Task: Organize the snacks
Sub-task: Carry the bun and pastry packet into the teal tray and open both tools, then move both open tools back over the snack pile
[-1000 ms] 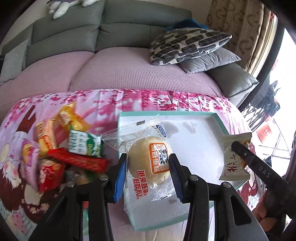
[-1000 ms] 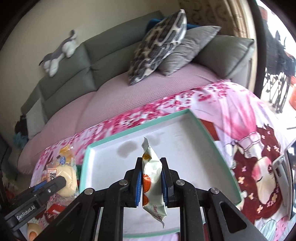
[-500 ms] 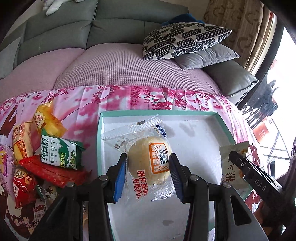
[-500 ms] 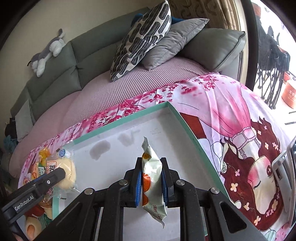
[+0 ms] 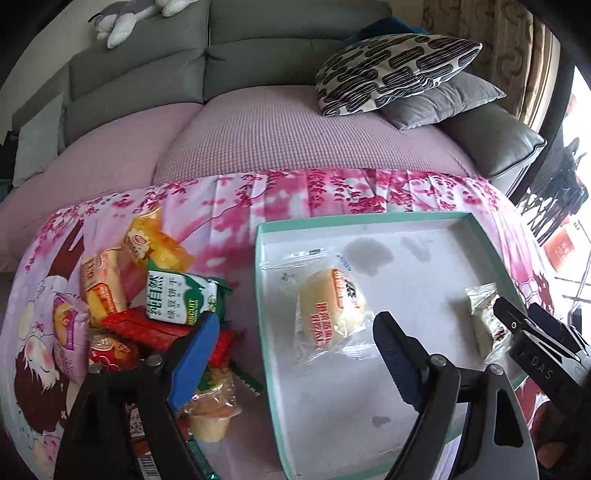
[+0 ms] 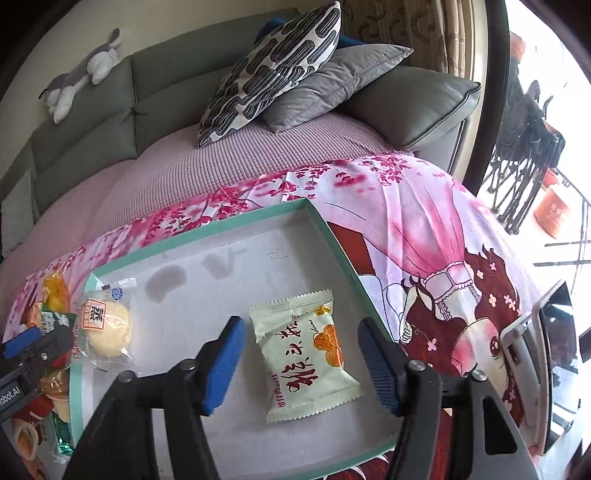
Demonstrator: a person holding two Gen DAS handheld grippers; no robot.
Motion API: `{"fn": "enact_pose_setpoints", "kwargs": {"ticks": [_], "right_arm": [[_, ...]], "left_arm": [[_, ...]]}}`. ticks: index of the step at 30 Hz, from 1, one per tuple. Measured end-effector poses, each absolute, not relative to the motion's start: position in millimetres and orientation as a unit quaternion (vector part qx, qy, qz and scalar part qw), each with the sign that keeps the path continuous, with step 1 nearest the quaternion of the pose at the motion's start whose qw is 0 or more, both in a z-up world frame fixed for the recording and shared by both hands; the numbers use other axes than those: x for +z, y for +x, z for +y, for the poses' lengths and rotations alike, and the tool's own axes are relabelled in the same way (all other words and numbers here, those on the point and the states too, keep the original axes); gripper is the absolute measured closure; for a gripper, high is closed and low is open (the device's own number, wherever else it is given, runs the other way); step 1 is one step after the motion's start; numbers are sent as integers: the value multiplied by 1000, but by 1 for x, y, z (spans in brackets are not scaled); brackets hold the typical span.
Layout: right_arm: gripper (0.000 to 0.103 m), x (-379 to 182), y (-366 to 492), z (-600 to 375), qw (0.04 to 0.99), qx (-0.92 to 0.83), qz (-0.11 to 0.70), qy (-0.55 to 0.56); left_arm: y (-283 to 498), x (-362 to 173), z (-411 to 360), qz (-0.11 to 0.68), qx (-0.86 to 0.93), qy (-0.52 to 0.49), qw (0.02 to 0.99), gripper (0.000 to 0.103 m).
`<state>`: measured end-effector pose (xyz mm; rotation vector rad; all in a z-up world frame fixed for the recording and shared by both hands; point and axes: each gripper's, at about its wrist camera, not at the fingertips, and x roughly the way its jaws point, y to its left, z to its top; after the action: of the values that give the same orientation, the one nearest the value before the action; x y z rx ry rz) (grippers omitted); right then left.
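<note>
Jaws of both grippers have just spread wide, releasing the bun packet [image 5: 328, 306] and pastry packet [image 6: 304, 354] into the tray [image 6: 332, 229].

Grey-green sofa [image 5: 229, 48] set along a cream wall [image 6: 74, 22], seat covered in a mauve waffle throw [image 5: 280, 136], patterned pillow [image 5: 395, 70] propped on a grey cushion [image 5: 439, 103], plush toy [image 6: 79, 74] laid on the backrest, patterned curtain [image 5: 491, 40] hung by a window [image 6: 546, 110] flooded with daylight

We see bright daylight from the blown-out window [image 6: 546, 110] at right; fisheye bending and dark corners frame both sharp views.
</note>
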<state>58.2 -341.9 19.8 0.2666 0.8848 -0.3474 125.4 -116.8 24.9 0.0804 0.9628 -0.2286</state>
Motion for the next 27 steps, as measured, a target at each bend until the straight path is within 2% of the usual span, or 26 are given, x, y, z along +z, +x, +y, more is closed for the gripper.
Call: {"fn": "enact_pose_setpoints", "kwargs": {"ticks": [4, 6, 20, 27], "right_arm": [[12, 15, 60, -338, 877, -160, 438, 121], [0, 14, 61, -336, 876, -155, 440, 121], [0, 14, 64, -333, 876, -138, 442, 135], [0, 29, 58, -318, 890, -135, 417, 125]], "left_arm": [[127, 22, -112, 458, -88, 34, 884, 6], [128, 21, -109, 456, -81, 33, 886, 2], [119, 21, -114, 456, -64, 73, 885, 1], [108, 27, -102, 465, -33, 72, 882, 1]]}}
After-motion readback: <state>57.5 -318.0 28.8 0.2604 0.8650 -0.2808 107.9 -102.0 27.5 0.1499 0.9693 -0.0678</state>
